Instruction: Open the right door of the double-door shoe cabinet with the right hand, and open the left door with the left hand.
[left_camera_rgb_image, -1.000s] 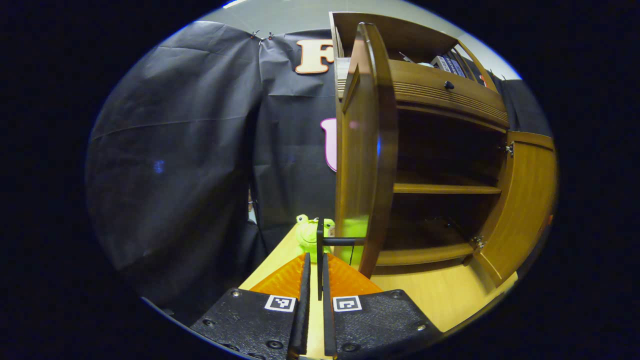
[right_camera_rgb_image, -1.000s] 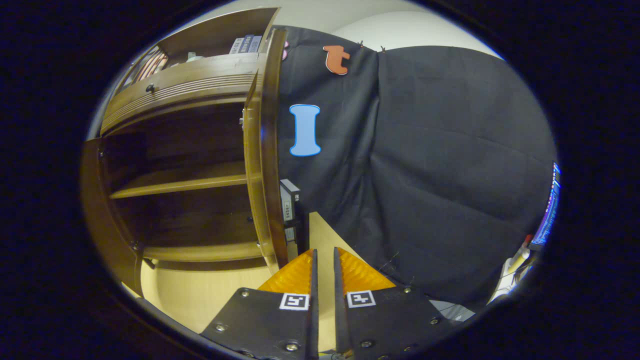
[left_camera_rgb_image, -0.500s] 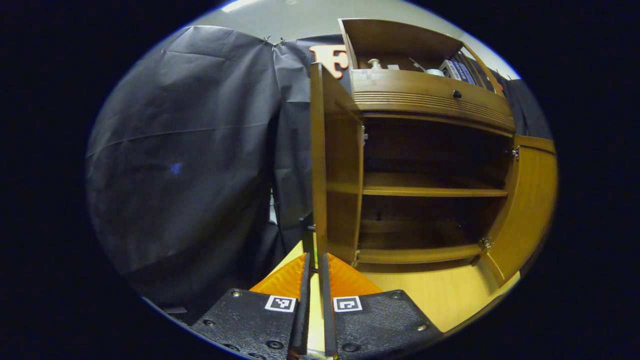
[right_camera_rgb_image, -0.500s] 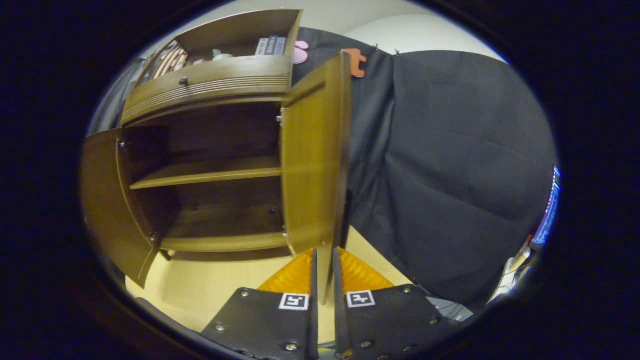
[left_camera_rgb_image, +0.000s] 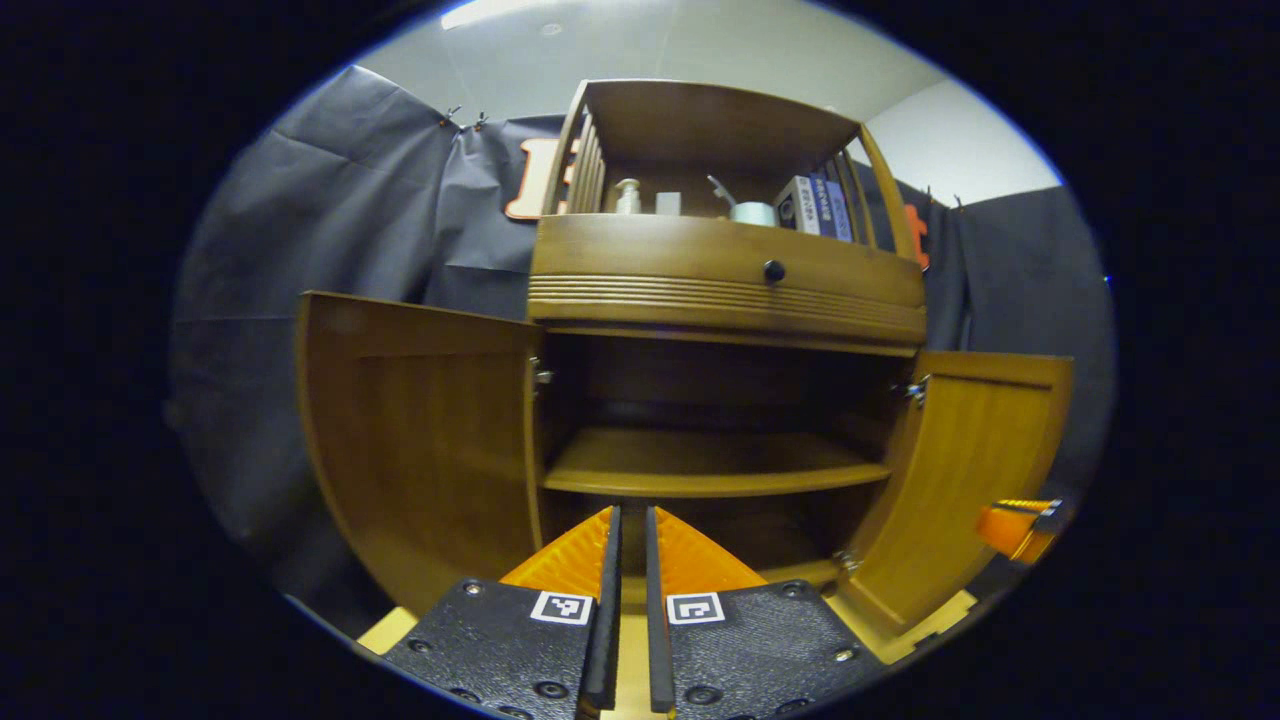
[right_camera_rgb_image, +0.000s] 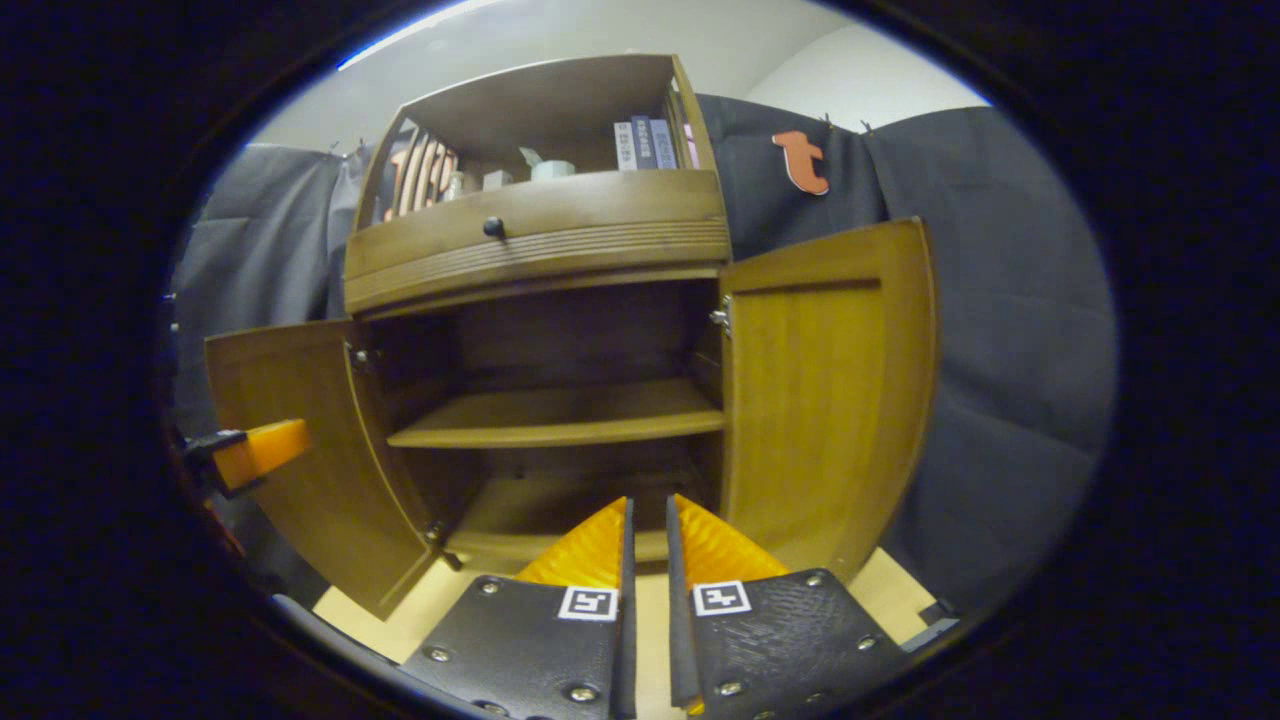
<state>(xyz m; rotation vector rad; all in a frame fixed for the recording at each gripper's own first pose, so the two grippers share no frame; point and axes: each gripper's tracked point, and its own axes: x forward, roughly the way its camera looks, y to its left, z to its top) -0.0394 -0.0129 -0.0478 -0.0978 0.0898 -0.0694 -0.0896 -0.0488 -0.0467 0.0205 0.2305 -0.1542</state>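
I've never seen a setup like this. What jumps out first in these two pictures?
A wooden shoe cabinet stands dead ahead with both doors flung wide: the left door and the right door swing out to the sides, baring a dark interior with one bare shelf. Up in the open top compartment sit books and small containers. At the bottom of each view, a pair of tongs points at the cabinet, fingers nearly together, holding nothing.
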